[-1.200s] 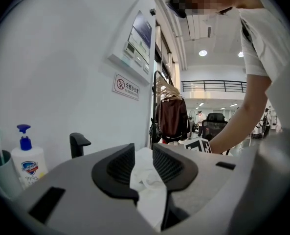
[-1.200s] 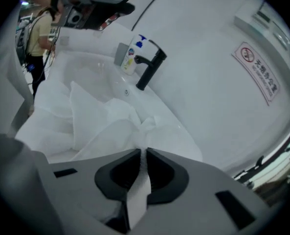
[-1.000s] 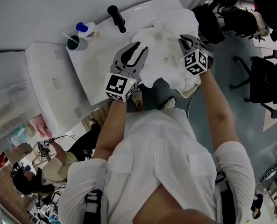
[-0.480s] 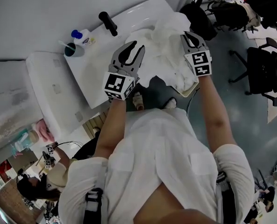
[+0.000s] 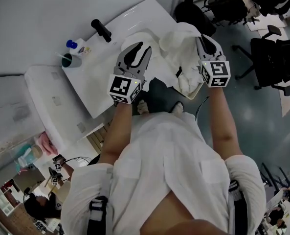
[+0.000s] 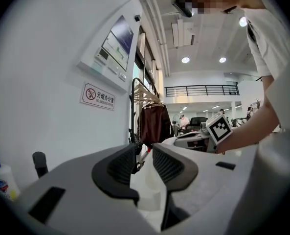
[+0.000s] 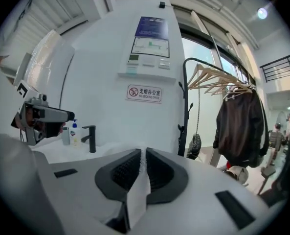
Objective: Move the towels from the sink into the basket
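My right gripper (image 5: 204,39) is shut on a white towel (image 5: 180,42), which hangs bunched beyond the sink's right end, above the basket (image 5: 200,93). More white cloth lies in that basket. In the right gripper view a strip of the towel (image 7: 137,195) is pinched between the pads of the right gripper (image 7: 141,163). My left gripper (image 5: 137,50) stands open over the white sink (image 5: 110,58), with another white towel (image 5: 135,37) just past its tips. The left gripper (image 6: 145,163) shows a clear gap between its jaws.
A black faucet (image 5: 100,30), a blue-capped soap bottle (image 5: 76,45) and a teal cup (image 5: 69,61) stand at the sink's back. Office chairs (image 5: 272,58) are on the floor to the right. A coat rack with a dark jacket (image 7: 240,126) stands beside the basket.
My right gripper has carried the towel rightward off the sink and over the basket. The left gripper has stayed open over the sink.
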`<state>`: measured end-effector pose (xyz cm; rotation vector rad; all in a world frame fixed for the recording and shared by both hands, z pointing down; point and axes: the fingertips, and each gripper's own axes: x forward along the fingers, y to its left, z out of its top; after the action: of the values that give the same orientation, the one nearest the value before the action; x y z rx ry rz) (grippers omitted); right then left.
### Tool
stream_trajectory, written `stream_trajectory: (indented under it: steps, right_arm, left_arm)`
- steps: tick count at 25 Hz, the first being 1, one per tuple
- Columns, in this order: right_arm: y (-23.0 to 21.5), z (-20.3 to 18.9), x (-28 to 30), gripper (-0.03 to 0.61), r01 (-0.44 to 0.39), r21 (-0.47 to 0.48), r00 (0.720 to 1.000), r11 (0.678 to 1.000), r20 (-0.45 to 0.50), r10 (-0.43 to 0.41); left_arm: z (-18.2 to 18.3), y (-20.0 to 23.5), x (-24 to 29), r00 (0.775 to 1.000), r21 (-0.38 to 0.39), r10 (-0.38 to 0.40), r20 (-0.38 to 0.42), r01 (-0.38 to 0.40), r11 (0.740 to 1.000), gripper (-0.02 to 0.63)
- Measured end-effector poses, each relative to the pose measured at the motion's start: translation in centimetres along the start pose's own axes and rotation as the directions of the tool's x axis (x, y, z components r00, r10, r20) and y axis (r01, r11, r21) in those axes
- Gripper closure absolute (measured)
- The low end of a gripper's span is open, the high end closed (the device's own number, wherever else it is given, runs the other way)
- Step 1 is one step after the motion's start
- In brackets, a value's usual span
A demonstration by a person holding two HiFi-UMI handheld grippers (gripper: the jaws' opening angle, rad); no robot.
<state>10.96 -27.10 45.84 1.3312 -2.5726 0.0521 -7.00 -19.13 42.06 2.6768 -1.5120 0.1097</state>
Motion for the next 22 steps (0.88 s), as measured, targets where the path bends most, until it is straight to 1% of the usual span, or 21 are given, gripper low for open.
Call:
stream_trajectory:
  steps: [6, 10, 13, 16, 22]
  right_arm:
    - [-3.5, 0.3, -5.8, 0.531, 0.110, 0.056, 0.993, 0.992, 0.040, -0.112]
    - [-5.7, -0.3, -9.5, 0.531, 0.171, 0.063, 0.984, 0.983, 0.037, -0.173]
    - [-7.2, -1.7, -11.6, 0.531, 0.212, 0.068, 0.977, 0.975, 0.009, -0.213]
    - [-8.4, -3.8, -13.4, 0.531, 0.248, 0.088, 0.969, 0.965, -0.033, -0.246]
    - [-9.4, -8.7, -15.6, 0.531, 0.299, 0.147, 0.951, 0.943, -0.126, -0.282]
  left_arm:
    - [0.8, -3.6, 1.9, 0.997, 0.017, -0.071, 0.013, 0.071, 0.997, 0.502]
    - [1.3, -6.3, 3.2, 0.992, 0.025, -0.126, 0.023, 0.125, 0.992, 0.502]
    - [1.5, -8.3, 4.1, 0.987, 0.031, -0.161, 0.026, 0.161, 0.987, 0.502]
    - [1.6, -10.0, 4.8, 0.982, 0.034, -0.189, 0.025, 0.188, 0.982, 0.502]
    - [1.1, -11.9, 5.7, 0.977, 0.031, -0.214, 0.016, 0.214, 0.976, 0.502]
